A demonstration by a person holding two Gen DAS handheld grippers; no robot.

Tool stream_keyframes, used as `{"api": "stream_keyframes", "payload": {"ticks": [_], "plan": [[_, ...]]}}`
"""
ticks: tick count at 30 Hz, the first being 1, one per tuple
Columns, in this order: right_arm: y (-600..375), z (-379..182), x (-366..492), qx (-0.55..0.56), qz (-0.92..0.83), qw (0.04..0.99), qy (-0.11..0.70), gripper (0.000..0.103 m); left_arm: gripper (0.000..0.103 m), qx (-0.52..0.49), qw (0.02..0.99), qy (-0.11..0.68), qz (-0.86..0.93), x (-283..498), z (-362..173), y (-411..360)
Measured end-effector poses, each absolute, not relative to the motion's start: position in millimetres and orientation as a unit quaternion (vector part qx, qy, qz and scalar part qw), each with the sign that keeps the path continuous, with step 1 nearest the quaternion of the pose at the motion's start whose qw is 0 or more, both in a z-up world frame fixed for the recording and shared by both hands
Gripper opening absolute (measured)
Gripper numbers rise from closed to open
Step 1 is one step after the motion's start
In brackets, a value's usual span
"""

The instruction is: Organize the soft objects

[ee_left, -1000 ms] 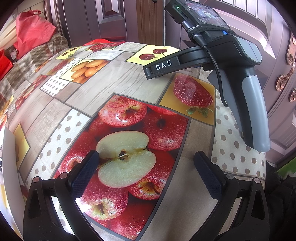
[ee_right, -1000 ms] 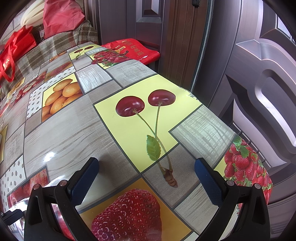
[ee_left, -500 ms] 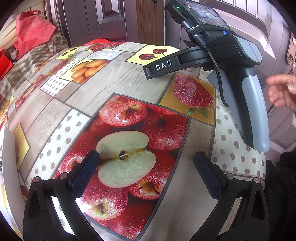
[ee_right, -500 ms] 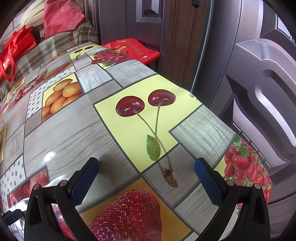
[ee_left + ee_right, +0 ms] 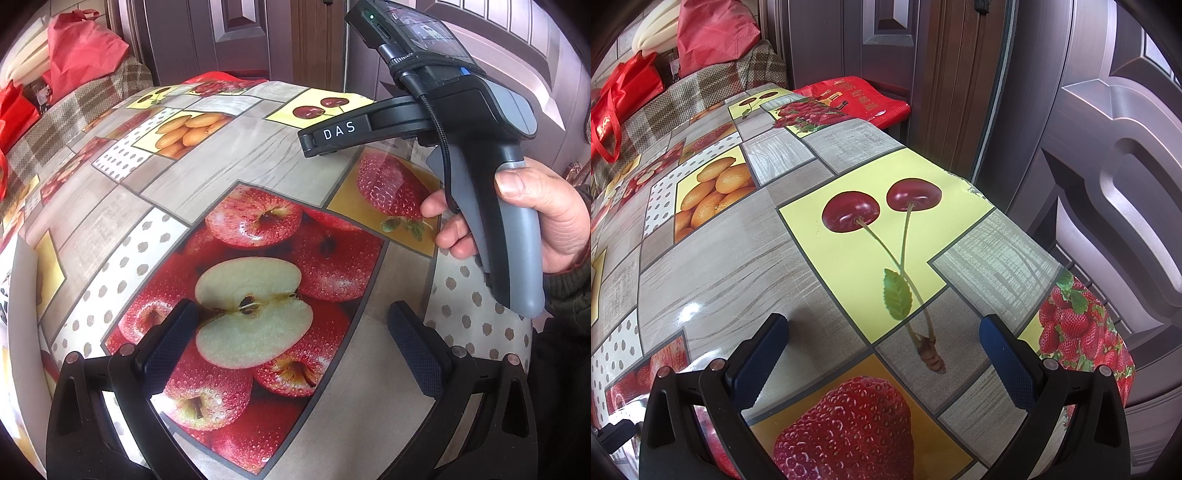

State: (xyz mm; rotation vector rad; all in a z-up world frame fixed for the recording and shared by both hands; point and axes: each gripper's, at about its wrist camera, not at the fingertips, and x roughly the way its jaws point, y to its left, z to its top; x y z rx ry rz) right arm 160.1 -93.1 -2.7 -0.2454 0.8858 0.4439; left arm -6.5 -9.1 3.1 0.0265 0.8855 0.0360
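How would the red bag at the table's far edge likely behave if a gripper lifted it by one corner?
The red bag lies flat with thin, creased edges, so it would probably droop rather than stay stiff. It looks empty, so likely light. Its glossy surface might slip between the pads.

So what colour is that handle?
Grey handle on a black body, clearest in the left wrist view.

The tablecloth (image 5: 713, 273) looks like glossy, smooth oilcloth — light glints off it. Both grippers' pads (image 5: 759, 363) are matt, finely ribbed rubber on smooth black plastic arms. Past the table's far edge lie a coarse woven plaid cloth (image 5: 683, 99) and a shiny red bag (image 5: 857, 96) — beside dark, satin-finished door panels (image 5: 1108, 166).
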Motion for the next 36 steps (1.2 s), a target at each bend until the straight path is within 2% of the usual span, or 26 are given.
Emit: {"api": "stream_keyframes", "payload": {"ticks": [36], "plan": [[-93.4,-2.4,160.8,-0.117,0.212,0.873,0.424,0.103,0.102,0.007,0.892,0.453,0.011,-7.1,2.9,-9.7]]}}
